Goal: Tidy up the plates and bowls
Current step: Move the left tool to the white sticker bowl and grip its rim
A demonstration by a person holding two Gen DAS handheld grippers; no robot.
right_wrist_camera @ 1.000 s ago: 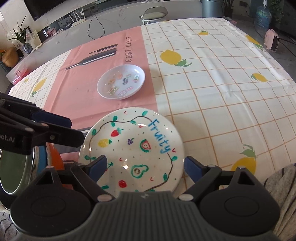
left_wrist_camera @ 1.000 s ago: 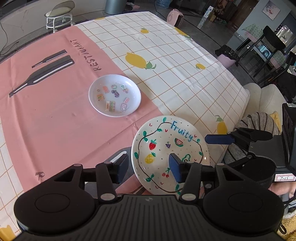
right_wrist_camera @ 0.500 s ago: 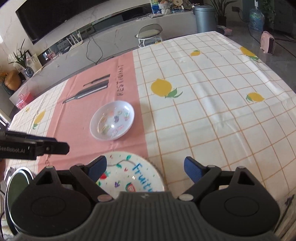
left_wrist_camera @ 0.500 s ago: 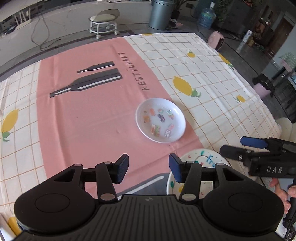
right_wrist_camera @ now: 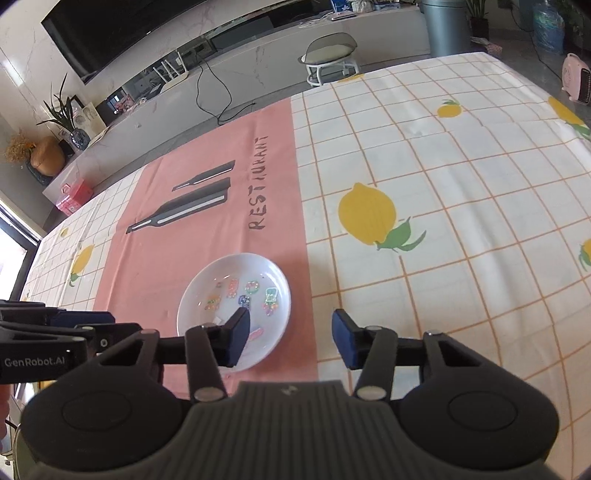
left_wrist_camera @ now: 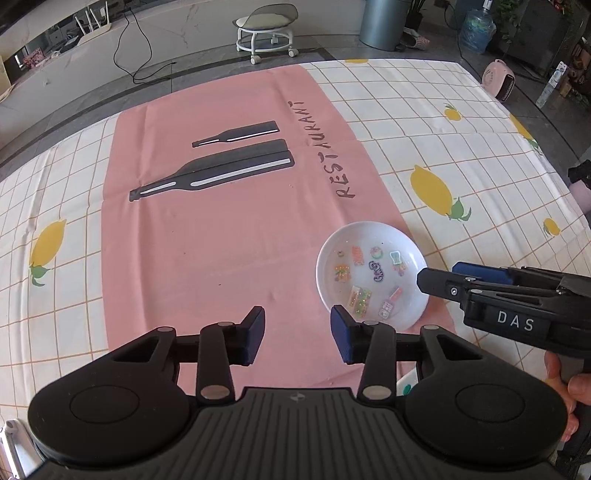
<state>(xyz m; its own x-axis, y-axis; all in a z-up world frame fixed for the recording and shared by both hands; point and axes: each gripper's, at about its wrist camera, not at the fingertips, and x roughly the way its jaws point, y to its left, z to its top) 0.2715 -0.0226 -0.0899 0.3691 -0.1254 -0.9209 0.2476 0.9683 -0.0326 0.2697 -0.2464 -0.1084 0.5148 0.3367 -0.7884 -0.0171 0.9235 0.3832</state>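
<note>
A small white bowl [left_wrist_camera: 371, 271] with colourful stickers inside sits on the pink cloth near its right edge; it also shows in the right wrist view [right_wrist_camera: 236, 302]. My left gripper [left_wrist_camera: 297, 334] is open and empty, just left of and nearer than the bowl. My right gripper [right_wrist_camera: 286, 341] is open and empty, its left finger over the bowl's near rim; from the left wrist view it [left_wrist_camera: 439, 278] reaches the bowl's right rim. Only a sliver of the white fruit-painted plate [left_wrist_camera: 404, 384] shows under the left gripper.
The table carries a checked lemon tablecloth [right_wrist_camera: 443, 206] with a pink "RESTAURANT" cloth [left_wrist_camera: 221, 229] over its middle. A stool [left_wrist_camera: 266, 33], a grey bin [left_wrist_camera: 384, 22] and a pink heater [left_wrist_camera: 502, 79] stand beyond the far edge.
Both grippers have moved up and forward from over the fruit plate toward the bowl. The plate has dropped almost out of view. The bowl has not moved.
</note>
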